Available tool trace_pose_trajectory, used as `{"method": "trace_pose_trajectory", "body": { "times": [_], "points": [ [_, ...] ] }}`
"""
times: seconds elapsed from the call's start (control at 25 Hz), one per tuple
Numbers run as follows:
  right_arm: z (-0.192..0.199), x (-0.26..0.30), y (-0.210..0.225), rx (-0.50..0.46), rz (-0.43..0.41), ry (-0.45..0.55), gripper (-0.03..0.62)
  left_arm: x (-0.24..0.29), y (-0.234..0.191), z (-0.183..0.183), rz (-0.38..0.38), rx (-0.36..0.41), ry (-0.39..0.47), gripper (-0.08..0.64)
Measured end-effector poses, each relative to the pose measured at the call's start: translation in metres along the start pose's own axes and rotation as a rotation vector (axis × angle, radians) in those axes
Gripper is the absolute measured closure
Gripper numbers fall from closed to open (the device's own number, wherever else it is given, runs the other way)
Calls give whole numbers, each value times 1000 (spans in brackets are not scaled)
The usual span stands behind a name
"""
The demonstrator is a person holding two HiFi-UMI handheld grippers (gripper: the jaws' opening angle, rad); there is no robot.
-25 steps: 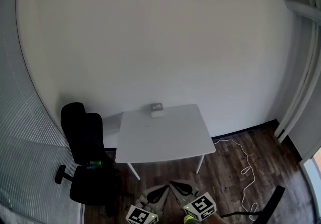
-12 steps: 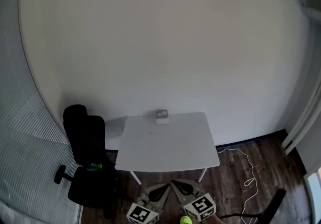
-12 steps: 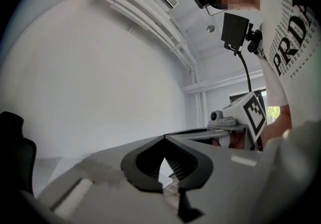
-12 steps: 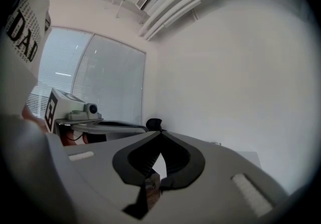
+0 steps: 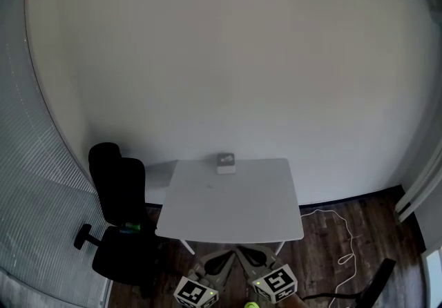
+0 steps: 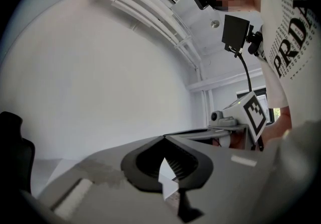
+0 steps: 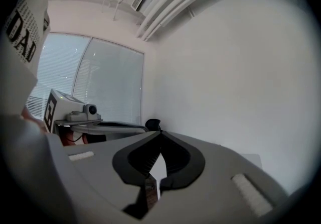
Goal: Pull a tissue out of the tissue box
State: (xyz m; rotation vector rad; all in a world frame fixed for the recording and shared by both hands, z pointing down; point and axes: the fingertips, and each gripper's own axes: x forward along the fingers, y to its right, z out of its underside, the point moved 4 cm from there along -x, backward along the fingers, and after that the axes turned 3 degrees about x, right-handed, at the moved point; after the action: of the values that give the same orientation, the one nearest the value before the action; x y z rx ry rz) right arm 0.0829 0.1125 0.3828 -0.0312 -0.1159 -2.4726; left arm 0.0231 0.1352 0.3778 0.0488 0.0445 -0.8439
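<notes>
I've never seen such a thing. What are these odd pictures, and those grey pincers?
No robot here: a person holds a two-jaw gripper in each hand. One picture comes from a camera on the person's head, looking over a room; the other two come from cameras riding on the grippers, looking along their jaws. The left gripper and right gripper are both shut and hold nothing. Ahead stands a white table with a small tissue box at its far edge, near the wall; a black chair stands at its left.

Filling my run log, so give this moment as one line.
stage: before reach | left gripper: shut, empty | right gripper: shut, empty | tissue box: far table edge, untouched
</notes>
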Motion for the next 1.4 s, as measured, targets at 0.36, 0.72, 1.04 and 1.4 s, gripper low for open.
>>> {"method": "trace_pose_trajectory", "body": {
  "times": [0.36, 0.72, 1.04, 1.4],
  "points": [
    [-10, 1, 62, -22, -5, 14, 583, 63, -7, -2, -98, 66, -30, 565],
    [-12, 5, 84, -73, -23, 23, 583, 93, -15, -10, -209, 151, 9, 565],
    [-1, 25, 94, -52, -21, 12, 583, 98, -35, 11, -250, 147, -67, 566],
    [2, 64, 108, -68, 11, -14, 583, 111, -78, 23, -239, 120, -67, 568]
  ]
}}
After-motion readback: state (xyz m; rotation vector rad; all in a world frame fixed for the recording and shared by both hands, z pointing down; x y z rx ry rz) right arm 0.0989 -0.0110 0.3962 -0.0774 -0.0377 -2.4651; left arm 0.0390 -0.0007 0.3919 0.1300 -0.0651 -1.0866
